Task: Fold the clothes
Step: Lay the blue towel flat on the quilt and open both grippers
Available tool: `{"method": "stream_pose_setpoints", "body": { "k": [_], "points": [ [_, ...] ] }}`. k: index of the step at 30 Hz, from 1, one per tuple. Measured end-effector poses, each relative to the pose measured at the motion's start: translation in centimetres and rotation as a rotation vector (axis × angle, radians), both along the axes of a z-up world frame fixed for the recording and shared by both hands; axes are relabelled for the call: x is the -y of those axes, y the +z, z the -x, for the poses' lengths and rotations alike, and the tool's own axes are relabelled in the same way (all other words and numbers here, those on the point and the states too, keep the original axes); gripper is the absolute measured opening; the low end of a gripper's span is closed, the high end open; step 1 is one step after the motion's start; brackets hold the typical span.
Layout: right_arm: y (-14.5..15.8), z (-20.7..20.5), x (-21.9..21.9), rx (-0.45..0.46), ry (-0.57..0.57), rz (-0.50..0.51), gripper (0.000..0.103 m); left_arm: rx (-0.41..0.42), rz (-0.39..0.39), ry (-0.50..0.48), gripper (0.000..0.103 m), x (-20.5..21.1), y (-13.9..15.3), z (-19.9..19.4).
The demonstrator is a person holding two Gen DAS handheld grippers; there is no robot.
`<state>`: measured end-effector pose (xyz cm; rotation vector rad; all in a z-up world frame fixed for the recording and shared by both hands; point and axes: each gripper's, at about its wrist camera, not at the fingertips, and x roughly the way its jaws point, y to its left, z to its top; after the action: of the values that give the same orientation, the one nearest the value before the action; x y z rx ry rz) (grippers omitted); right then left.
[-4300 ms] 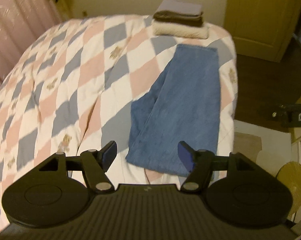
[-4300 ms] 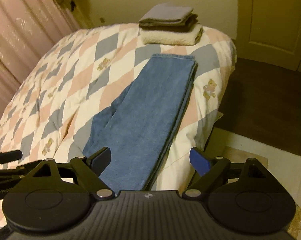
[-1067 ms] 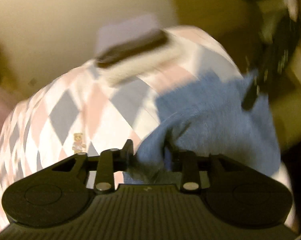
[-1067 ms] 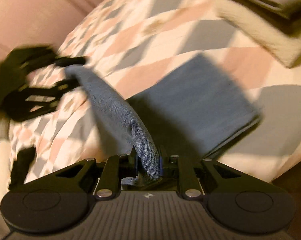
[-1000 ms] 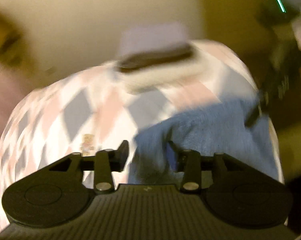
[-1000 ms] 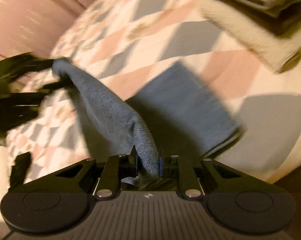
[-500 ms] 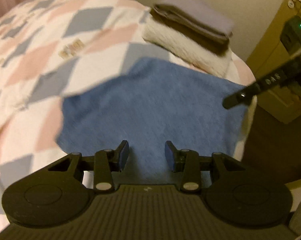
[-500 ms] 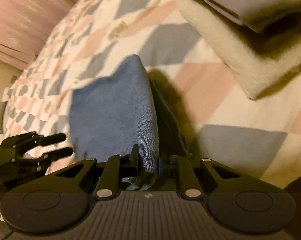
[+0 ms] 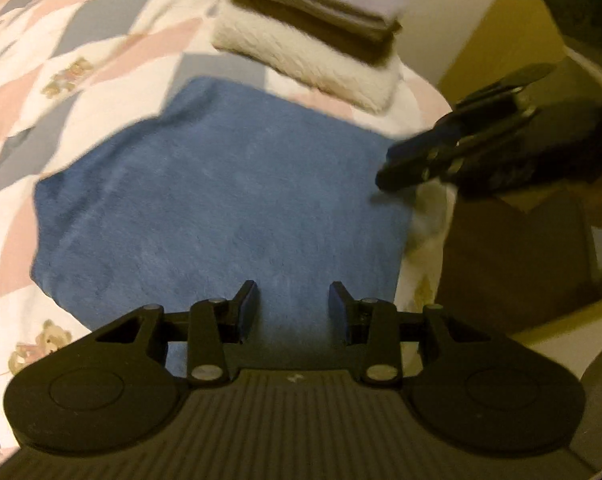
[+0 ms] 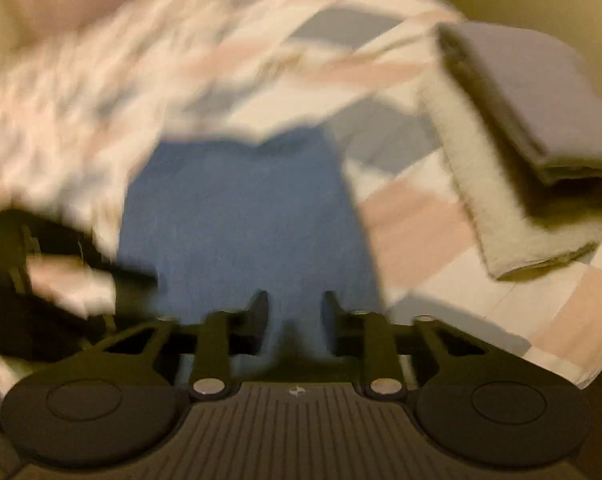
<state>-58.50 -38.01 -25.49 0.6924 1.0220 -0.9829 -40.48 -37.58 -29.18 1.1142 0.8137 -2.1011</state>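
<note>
Left gripper [image 9: 293, 306], right gripper [image 10: 294, 312] parted, empty, over folded jeans [image 9: 221, 200].

Both grippers' fingers [image 9: 247, 310] apart, empty.

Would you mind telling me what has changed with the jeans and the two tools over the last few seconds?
The jeans, earlier lying long on the quilt, were gripped at the near end by both tools and folded over toward the stack of folded clothes. The left tool and right tool have since let go and stand open. The stack stayed put.
</note>
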Motion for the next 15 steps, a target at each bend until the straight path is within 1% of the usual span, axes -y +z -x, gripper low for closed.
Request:
{"method": "stream_pose_setpoints", "body": {
  "k": [1,2,4,6,7,8,9,11,14,15],
  "points": [
    [-1.0,-0.1,-0.1,-0.049,0.001,-0.001,0.008,0.013,0.007,-0.016,0.033,-0.2,0.0,-0.2],
    [-1.8,0.4,0.1,-0.07,-0.031,-0.011,0.001,0.015,0.017,-0.025,0.033,-0.4,0.2,-0.7],
    [-2.1,1.4,0.9,-0.102,-0.129,-0.036,0.0,0.01,0.037,-0.019,0.033,-0.4,1.1,-2.1],
    [-1.5,1.7,1.4,-0.144,-0.19,-0.042,0.0,0.011,0.063,0.017,0.033,0.1,2.0,-4.2],
    [-0.9,1.7,1.6,-0.162,-0.217,-0.036,0.013,0.013,0.073,0.037,0.033,0.4,2.4,-5.2],
    [0.0,1.4,1.8,-0.164,-0.237,-0.019,0.019,0.016,0.08,0.06,0.033,0.8,2.7,-6.0],
    [1.0,1.0,2.0,-0.141,-0.249,0.011,0.019,0.017,0.09,0.083,0.033,1.3,2.9,-6.8],
    [2.5,-0.5,3.2,-0.061,-0.234,0.073,0.019,0.012,0.113,0.12,0.033,2.6,3.2,-7.6],
    [2.8,-4.1,6.5,0.052,-0.116,0.126,0.019,-0.008,0.152,0.174,0.033,5.0,3.2,-7.7],
    [2.4,-5.4,7.7,0.075,-0.066,0.135,0.018,-0.018,0.162,0.193,0.033,5.9,3.0,-7.6]
  ]
}}
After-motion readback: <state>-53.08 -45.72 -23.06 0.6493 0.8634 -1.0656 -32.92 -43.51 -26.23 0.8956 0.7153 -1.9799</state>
